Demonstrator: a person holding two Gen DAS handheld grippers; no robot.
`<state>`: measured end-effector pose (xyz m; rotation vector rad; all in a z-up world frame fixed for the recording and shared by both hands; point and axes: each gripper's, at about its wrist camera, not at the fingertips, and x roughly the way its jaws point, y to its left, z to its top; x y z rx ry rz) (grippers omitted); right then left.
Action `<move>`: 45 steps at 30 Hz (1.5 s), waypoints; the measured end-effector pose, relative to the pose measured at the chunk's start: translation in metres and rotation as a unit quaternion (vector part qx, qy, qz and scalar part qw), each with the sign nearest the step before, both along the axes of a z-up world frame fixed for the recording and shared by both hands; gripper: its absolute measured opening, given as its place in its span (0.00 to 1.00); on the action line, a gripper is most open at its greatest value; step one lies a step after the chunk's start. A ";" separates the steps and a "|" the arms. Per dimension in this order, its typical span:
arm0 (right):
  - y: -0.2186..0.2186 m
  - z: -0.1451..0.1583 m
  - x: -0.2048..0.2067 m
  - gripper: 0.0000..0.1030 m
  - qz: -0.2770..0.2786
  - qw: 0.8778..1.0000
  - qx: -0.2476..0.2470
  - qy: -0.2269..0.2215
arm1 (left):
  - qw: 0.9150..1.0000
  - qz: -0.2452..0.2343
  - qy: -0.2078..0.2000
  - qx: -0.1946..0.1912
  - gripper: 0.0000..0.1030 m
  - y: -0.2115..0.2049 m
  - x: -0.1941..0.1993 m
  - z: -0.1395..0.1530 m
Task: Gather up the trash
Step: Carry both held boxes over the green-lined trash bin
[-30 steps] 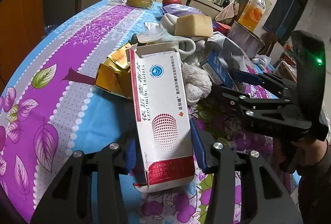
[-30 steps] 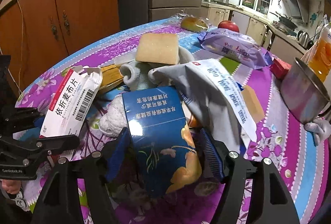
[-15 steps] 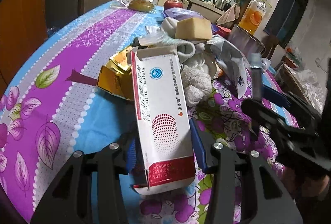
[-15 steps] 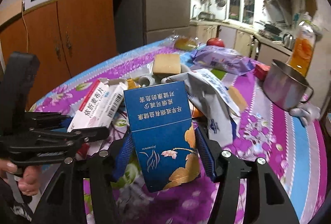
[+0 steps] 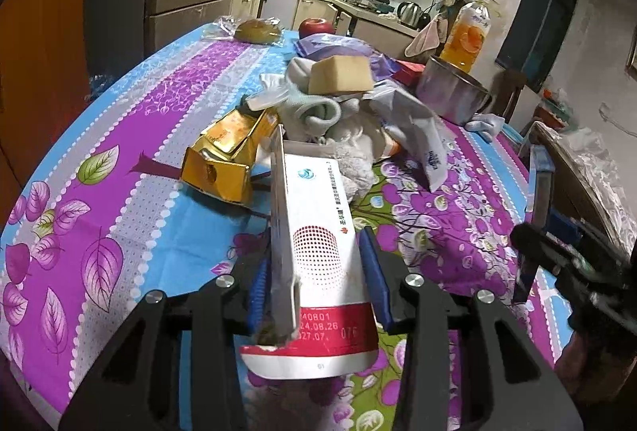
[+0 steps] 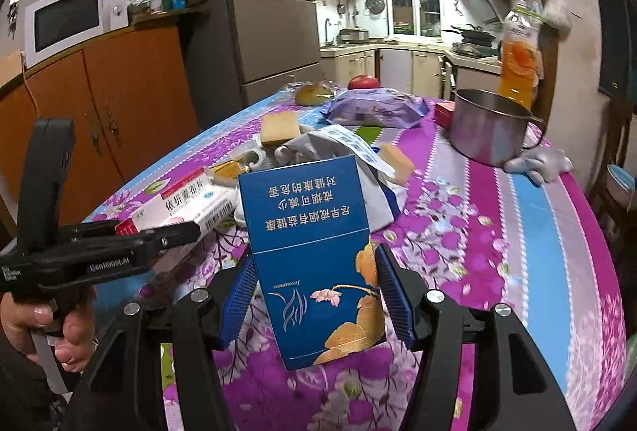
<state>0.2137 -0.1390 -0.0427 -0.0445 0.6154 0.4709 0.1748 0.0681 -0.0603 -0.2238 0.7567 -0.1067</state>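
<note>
Right tongs (image 6: pixel 314 295) clamp a blue "Joyousness" box (image 6: pixel 314 256).

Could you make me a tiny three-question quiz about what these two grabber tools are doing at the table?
1. True or false: the left gripper holds the white and red medicine box.
2. What does the right gripper hold? A. blue carton B. steel pot C. gold box
3. Fill in: the orange drink bottle stands behind the steel ____.

Key: 1 true; 2 A; 3 pot.
</note>
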 end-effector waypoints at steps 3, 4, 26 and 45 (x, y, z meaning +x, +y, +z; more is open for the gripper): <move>-0.005 -0.002 -0.010 0.58 -0.009 1.000 0.009 0.000 | 1.000 -0.004 -0.006 0.010 0.36 -0.006 -0.006 0.003; -0.008 -0.002 -0.011 0.58 -0.013 1.000 0.010 -0.001 | 1.000 -0.007 -0.006 0.011 0.35 -0.008 -0.006 0.003; -0.060 0.033 -0.073 0.58 -0.108 0.991 0.014 -0.077 | 0.994 -0.023 -0.098 0.043 0.31 -0.051 -0.053 0.056; -0.216 0.094 -0.156 0.58 -0.329 0.931 -0.027 -0.157 | 0.964 -0.179 -0.195 0.032 0.32 -0.226 -0.070 0.102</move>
